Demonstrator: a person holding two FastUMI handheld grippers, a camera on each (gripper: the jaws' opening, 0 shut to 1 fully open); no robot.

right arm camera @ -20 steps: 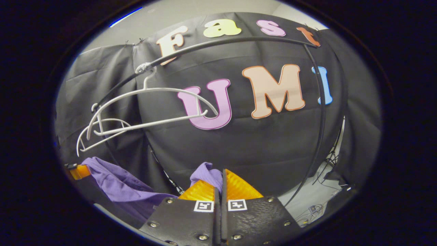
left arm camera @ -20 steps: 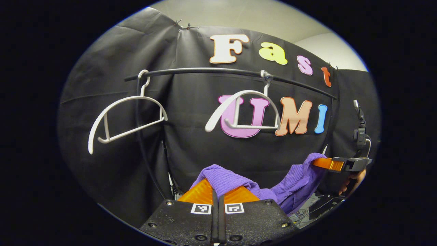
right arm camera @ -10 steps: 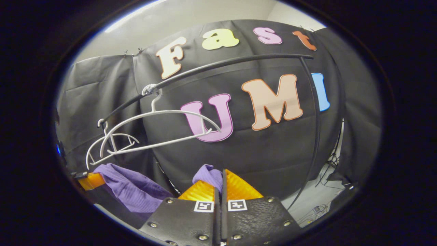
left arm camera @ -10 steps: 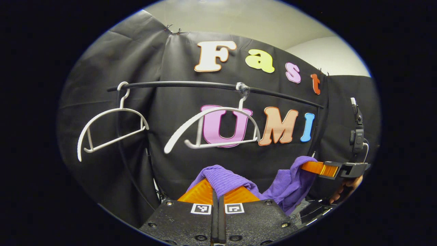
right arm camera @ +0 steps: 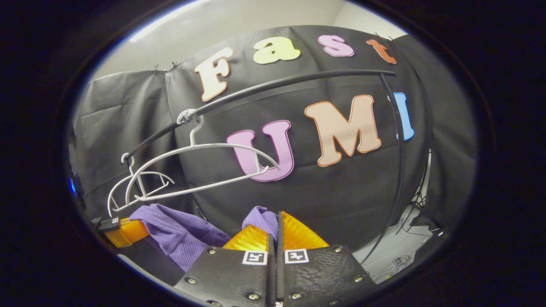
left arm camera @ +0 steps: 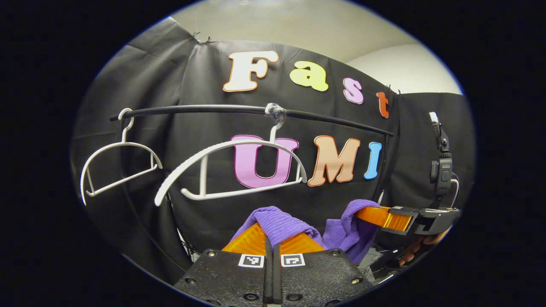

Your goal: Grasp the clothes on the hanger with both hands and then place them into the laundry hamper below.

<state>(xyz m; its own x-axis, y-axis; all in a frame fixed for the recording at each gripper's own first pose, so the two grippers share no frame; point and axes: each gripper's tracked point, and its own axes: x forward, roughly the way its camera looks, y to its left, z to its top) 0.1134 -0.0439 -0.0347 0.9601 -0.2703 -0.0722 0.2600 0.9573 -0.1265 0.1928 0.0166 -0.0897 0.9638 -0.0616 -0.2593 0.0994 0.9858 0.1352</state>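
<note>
Both tools, left tool [left arm camera: 271,238] and right tool [right arm camera: 275,232], are clamped tight on the purple shirt [left arm camera: 281,224], below the bare hanger [left arm camera: 230,170]. Lower them together, level, to the hamper.

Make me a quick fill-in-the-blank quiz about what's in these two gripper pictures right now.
1. The left gripper is shut on the ____ garment.
2. The white hangers on the black rail number ____.
3. Both hangers are ____ of clothing.
4. The right gripper is ____ on the garment.

Answers: purple; two; bare; shut
</note>
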